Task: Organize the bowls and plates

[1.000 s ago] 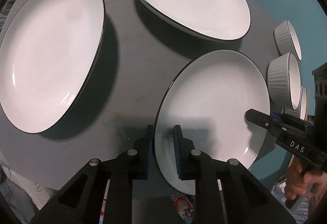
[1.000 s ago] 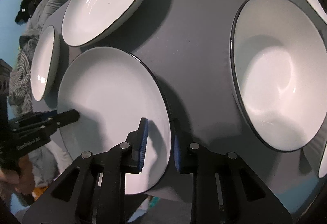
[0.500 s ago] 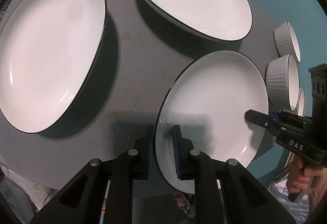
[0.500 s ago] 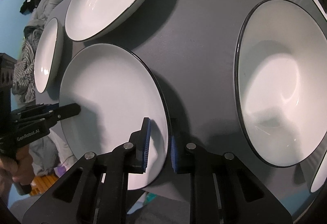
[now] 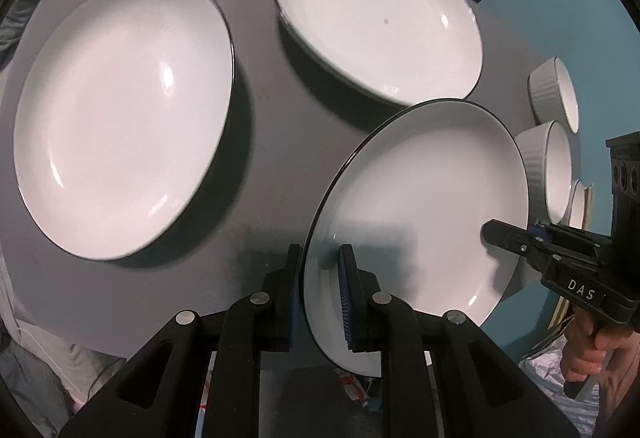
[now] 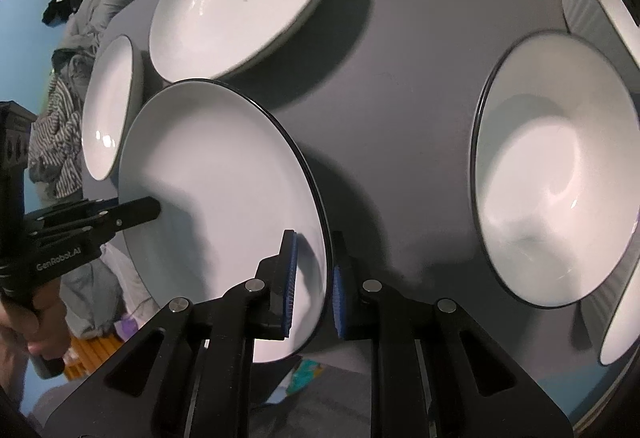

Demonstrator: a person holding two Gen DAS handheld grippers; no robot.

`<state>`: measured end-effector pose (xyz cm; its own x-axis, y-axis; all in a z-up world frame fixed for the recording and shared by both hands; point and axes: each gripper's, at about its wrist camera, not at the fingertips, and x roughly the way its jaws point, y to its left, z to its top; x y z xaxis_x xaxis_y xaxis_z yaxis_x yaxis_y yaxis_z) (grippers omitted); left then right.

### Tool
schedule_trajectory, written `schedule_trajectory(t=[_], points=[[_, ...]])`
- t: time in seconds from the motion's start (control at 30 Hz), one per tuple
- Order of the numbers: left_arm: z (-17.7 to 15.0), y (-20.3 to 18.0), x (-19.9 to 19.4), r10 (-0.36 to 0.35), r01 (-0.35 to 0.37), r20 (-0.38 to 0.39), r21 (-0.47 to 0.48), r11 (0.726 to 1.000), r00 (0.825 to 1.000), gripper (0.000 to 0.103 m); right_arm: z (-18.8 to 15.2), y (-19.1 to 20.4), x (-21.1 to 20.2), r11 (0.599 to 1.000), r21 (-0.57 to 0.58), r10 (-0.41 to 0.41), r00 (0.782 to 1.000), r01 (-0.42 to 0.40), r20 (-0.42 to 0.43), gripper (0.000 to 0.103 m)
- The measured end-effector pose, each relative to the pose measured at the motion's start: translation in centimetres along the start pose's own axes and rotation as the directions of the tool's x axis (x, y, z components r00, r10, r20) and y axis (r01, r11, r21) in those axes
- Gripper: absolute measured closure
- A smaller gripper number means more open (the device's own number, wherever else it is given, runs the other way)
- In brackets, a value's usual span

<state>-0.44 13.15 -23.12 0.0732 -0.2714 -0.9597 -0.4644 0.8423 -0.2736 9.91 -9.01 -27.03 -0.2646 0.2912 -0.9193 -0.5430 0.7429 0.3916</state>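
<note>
1. White small plate (image 5: 420,206), black-rimmed, is held at opposite edges: left gripper (image 5: 318,294) fingers clamp its near rim, right gripper (image 6: 312,274) fingers clamp the other.
2. It sits raised and tilted over the grey tabletop (image 5: 264,142).
3. Beyond lie two large plates (image 5: 120,118) and ribbed bowls (image 5: 554,94).
</note>
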Motion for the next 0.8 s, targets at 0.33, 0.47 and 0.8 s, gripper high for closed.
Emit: schedule_trajectory(t=[0.33,0.47,0.8], points=[[3.7,0.7,-3.0,0.008,-0.009,0.065,0.015,1.000,0.998,0.086,3.8,0.7,-2.4,1.000,-0.006,-0.003,0.999,0.003,0.042,0.088],[5.7,1.7,-4.4,0.022,-0.024,0.084,0.023,0.999,0.996,0.085,5.8,0.9,-2.5,1.000,-0.012,-0.011,0.998,0.012,0.056,0.088],[10.0,0.7,-3.5,0.062,-0.064,0.125,0.010,0.998,0.990,0.084,10.3,2.1,-2.4,1.000,-0.002,-0.003,0.997,0.003,0.080,0.088]])
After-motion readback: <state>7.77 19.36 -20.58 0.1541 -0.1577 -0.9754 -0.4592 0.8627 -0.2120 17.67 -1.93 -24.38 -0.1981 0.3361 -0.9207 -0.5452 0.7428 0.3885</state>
